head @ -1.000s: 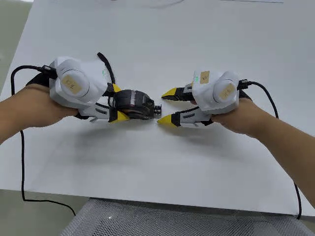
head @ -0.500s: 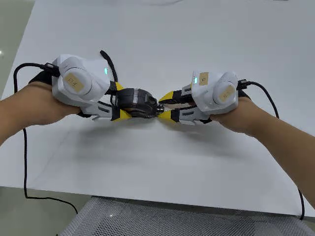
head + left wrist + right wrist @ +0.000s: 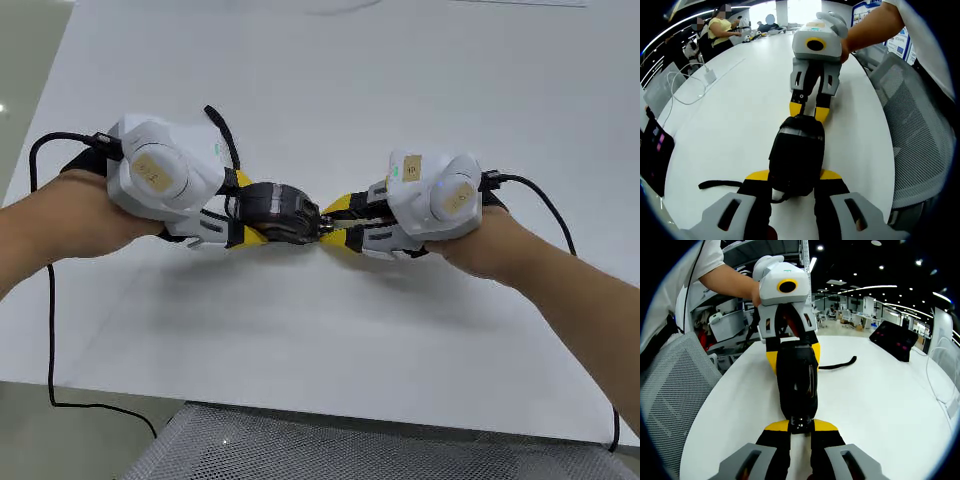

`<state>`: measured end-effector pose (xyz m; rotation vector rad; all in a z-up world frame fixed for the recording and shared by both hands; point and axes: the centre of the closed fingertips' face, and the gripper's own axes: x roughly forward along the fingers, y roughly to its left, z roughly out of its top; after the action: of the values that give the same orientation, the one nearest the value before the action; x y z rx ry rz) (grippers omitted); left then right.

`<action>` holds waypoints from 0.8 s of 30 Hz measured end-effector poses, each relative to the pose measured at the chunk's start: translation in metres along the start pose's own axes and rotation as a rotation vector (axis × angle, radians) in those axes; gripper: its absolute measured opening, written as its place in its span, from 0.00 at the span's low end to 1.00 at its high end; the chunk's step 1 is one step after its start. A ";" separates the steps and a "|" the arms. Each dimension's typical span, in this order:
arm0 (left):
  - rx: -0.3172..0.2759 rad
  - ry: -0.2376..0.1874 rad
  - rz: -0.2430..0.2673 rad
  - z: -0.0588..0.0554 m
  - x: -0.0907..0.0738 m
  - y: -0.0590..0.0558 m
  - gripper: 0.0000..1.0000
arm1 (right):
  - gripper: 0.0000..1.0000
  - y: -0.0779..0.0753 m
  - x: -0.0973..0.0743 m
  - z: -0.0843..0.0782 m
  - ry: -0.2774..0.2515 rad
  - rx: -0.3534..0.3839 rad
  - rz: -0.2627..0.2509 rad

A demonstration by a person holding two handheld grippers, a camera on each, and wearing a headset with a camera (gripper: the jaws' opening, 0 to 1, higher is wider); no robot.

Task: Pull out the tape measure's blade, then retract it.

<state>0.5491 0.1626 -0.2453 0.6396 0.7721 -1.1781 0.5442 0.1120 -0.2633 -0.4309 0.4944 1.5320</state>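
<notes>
Black tape measure (image 3: 278, 212) sits clamped in left claw (image 3: 244, 208) on white table (image 3: 400, 80), right claw (image 3: 336, 225) seemingly pinching its hook (image 3: 801, 424).

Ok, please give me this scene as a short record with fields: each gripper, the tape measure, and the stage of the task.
left gripper: fingers shut on the sides of the tape measure
right gripper: fingers shut on the blade hook
task stage: blade not yet pulled out; the hook sits at the case mouth
table: white, under both grippers
</notes>
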 end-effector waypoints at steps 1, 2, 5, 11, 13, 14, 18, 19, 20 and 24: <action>0.009 0.004 0.000 0.000 0.000 0.000 0.27 | 0.11 0.000 0.000 0.000 0.001 -0.002 -0.006; 0.009 0.005 -0.001 0.000 0.000 0.000 0.27 | 0.10 0.001 0.000 0.000 0.001 -0.003 -0.007; 0.007 0.000 -0.003 0.000 0.000 0.000 0.27 | 0.10 0.001 -0.001 0.000 0.003 -0.005 -0.011; 0.021 0.009 -0.003 -0.002 -0.002 0.000 0.27 | 0.09 0.003 -0.004 0.002 -0.004 -0.008 -0.010; 0.013 0.004 -0.003 -0.002 -0.002 0.000 0.27 | 0.09 0.002 -0.006 0.001 0.001 -0.014 -0.012; 0.013 0.004 -0.003 -0.002 -0.002 0.000 0.27 | 0.09 0.001 -0.007 0.000 0.003 -0.017 -0.013; 0.018 0.004 -0.005 -0.002 -0.001 0.000 0.27 | 0.09 0.003 -0.008 -0.002 0.008 -0.011 -0.009; 0.020 0.005 -0.005 -0.002 -0.001 0.000 0.27 | 0.09 0.003 -0.008 -0.002 0.009 -0.011 -0.009; 0.020 0.006 -0.005 -0.002 -0.001 0.000 0.27 | 0.09 0.003 -0.008 -0.002 0.009 -0.011 -0.009; 0.020 0.009 -0.006 -0.002 -0.001 0.000 0.27 | 0.09 0.003 -0.009 -0.002 0.011 -0.010 -0.011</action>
<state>0.5488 0.1650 -0.2456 0.6601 0.7715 -1.1908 0.5414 0.1030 -0.2598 -0.4493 0.4925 1.5224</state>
